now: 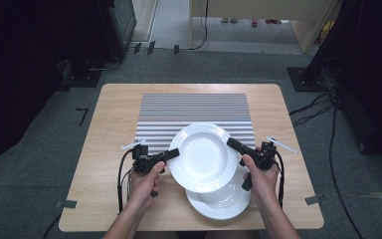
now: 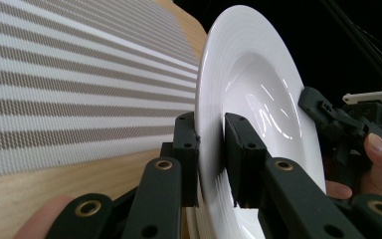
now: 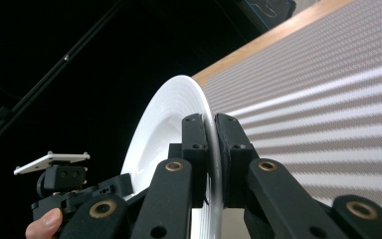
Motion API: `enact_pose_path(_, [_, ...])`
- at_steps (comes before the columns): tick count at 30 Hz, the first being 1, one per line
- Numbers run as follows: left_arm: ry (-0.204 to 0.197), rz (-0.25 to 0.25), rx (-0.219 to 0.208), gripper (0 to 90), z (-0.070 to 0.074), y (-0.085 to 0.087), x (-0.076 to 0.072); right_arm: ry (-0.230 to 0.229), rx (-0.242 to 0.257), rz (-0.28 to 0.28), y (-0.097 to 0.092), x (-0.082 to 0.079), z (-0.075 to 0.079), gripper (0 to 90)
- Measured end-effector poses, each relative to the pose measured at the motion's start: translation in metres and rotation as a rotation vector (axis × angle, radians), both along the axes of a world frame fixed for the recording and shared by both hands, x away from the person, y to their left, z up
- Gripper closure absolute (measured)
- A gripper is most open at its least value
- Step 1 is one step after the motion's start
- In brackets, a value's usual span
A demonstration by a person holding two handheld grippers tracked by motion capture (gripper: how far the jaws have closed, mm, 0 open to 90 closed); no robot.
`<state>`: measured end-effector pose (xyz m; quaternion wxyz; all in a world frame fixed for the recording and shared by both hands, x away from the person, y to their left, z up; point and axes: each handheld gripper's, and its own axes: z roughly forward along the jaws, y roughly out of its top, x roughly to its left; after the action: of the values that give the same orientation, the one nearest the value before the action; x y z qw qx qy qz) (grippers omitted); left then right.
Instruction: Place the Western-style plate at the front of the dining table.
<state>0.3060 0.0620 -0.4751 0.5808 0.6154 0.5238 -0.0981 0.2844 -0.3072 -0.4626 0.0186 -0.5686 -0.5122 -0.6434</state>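
Two white plates: both grippers, left gripper (image 1: 175, 152) and right gripper (image 1: 231, 143), clamp the upper plate (image 1: 204, 157) above the lower plate (image 1: 221, 201).

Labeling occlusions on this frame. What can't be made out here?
- Lower plate: high view, its far half hidden by the lifted upper plate.
- Striped mat: high view, its near middle hidden by the upper plate.
- Upper plate's bottom rim: left gripper view, cut off by the frame's edge.
- Floor items beyond the table: too small.

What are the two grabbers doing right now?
Left gripper: shut on the rim of the upper white plate.
Right gripper: shut on the opposite rim of that plate.
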Motion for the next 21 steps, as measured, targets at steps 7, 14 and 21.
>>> enact_pose_path(7, [-0.013, 0.014, 0.025, 77.1, 0.009, 0.004, 0.018, -0.014, -0.035, 0.025, 0.005, 0.022, 0.012, 84.6])
enact_pose_path(14, [0.002, 0.026, 0.047, 76.5, 0.013, 0.007, 0.041, -0.009, -0.043, 0.042, 0.010, 0.047, 0.015, 84.7])
enact_pose_path(21, [0.030, 0.043, 0.064, 75.6, 0.010, 0.011, 0.058, 0.008, -0.058, 0.044, 0.015, 0.068, 0.013, 84.5])
